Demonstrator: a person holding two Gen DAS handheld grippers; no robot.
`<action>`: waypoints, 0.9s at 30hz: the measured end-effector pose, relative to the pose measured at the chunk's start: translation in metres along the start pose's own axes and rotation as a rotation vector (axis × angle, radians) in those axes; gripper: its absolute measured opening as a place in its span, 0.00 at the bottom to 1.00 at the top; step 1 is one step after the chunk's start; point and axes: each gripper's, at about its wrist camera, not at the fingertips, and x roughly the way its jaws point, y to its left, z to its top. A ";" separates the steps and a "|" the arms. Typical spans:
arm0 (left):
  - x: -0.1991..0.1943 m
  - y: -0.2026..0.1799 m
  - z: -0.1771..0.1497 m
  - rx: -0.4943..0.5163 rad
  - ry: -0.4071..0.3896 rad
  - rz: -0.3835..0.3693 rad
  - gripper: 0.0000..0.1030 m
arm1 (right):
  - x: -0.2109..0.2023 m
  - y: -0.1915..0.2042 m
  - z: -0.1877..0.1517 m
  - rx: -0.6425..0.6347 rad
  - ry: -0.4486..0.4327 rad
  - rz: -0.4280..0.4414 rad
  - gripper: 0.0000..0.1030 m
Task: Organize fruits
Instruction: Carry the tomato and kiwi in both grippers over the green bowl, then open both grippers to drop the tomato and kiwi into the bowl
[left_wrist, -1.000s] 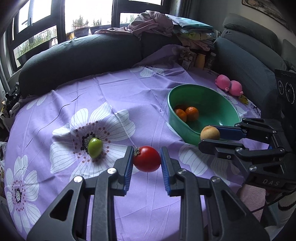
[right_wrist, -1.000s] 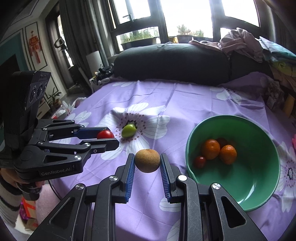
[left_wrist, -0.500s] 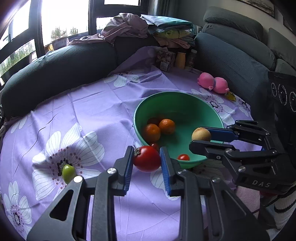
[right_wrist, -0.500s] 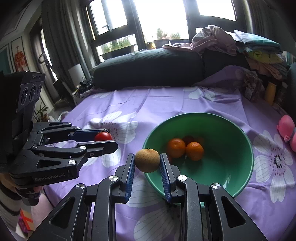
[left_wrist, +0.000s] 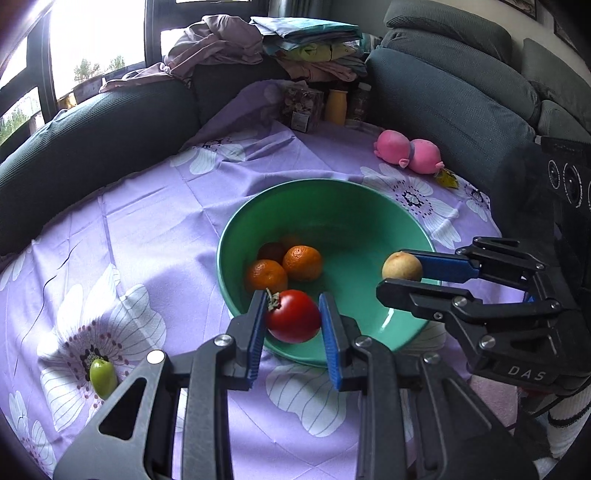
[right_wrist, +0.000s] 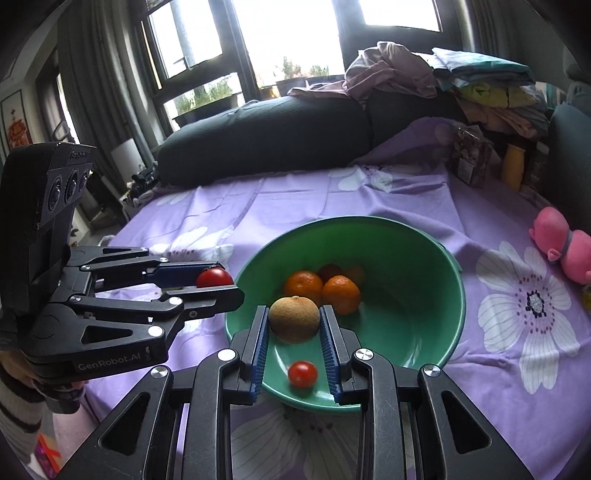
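Red tomato (left_wrist: 293, 315) sat pinched in the left gripper (left_wrist: 293, 321) at frame centre, w/ brown fruit (right_wrist: 294, 319) clamped in the right gripper (right_wrist: 294, 325), both poised over the green bowl (right_wrist: 424, 240), prob. for dropping beside its oranges (right_wrist: 341, 293).

Home living room, dark sofa (left_wrist: 450, 92), folded laundry (right_wrist: 480, 85) piled on it, floral tablecloth (left_wrist: 155, 229), probably balcony windows (right_wrist: 192, 40)

A glossy, smooth skin is seen on the red tomato (left_wrist: 293, 320). The brown fruit (right_wrist: 294, 319) looks matt and finely rough. The green bowl (right_wrist: 436, 266) appears smooth, shiny plastic. The purple tablecloth (left_wrist: 155, 229) is creased cloth. Ribbed blue pads (right_wrist: 259, 350) are set in matt black plastic.
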 end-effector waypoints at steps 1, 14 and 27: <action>0.002 0.000 0.001 0.000 0.003 -0.002 0.27 | 0.000 -0.002 0.000 0.003 0.001 -0.003 0.28; 0.029 -0.005 0.000 0.020 0.061 -0.013 0.28 | 0.015 -0.016 -0.007 0.023 0.044 -0.026 0.28; 0.038 -0.004 -0.004 0.022 0.081 -0.001 0.29 | 0.019 -0.020 -0.011 0.043 0.067 -0.022 0.28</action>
